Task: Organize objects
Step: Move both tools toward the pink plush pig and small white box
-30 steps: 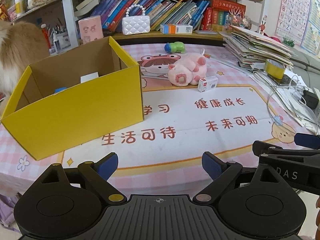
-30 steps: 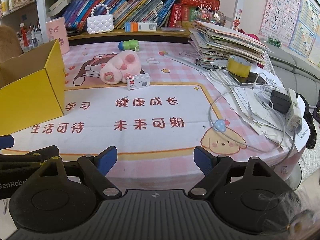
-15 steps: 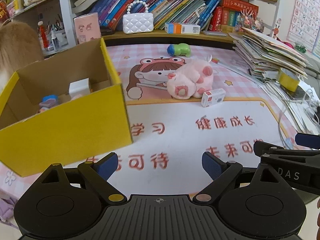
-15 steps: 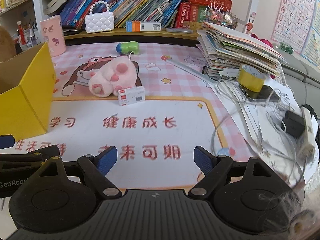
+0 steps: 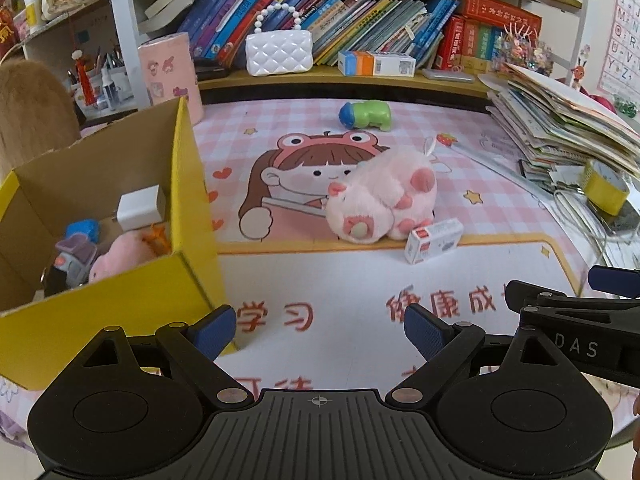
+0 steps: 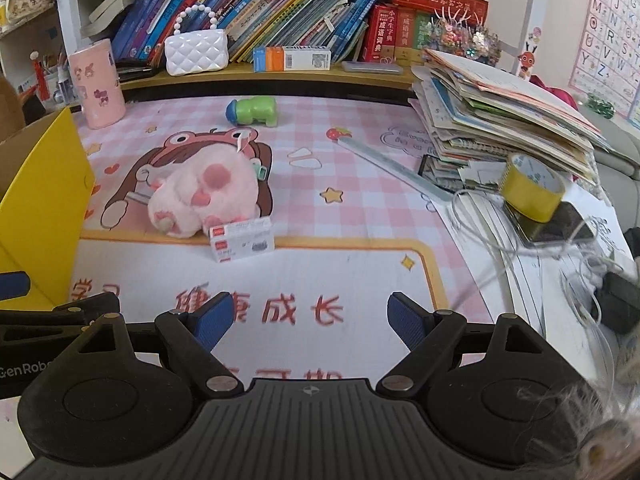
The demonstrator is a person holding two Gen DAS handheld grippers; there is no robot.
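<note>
The pink plush toy (image 5: 380, 200) is seen lying on the mat, touching one small white box (image 5: 434, 240), with one green toy (image 5: 366, 115) farther back and one yellow box (image 5: 120, 280) at the left. Both the left gripper (image 5: 320, 326) and the right gripper (image 6: 306, 316) are held released and empty above the mat. The approach step is judged to be in hand; a reach forward and a closing on one loose item would be called for next.
</note>
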